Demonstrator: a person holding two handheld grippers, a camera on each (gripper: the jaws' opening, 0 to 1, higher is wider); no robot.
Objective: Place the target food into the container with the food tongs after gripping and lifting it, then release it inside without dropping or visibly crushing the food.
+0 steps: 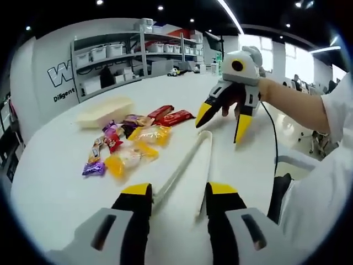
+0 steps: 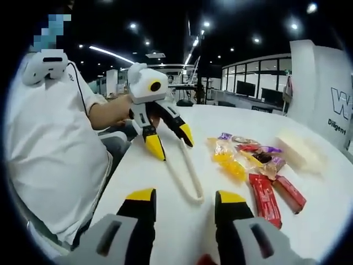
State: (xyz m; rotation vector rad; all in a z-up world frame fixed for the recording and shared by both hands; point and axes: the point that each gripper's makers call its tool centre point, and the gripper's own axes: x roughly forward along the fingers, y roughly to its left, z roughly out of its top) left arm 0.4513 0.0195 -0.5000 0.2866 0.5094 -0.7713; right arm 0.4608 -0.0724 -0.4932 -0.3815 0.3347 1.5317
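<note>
White food tongs lie on the white table, their joined end pointing away from me. The tongs' two free arm ends lie between the jaws of my left gripper, which is open; I cannot tell if they touch. My right gripper hovers open beside the joined end, holding nothing. Wrapped snacks lie in a loose pile left of the tongs, with red packets behind them. A shallow cream container sits beyond the pile. In the right gripper view the left gripper stands over the tongs, and my right gripper is open.
A person in a white shirt stands at the table's edge, close to both grippers. Shelving with bins lines the far wall. In the right gripper view, red packets lie near my right jaw, with the container farther off.
</note>
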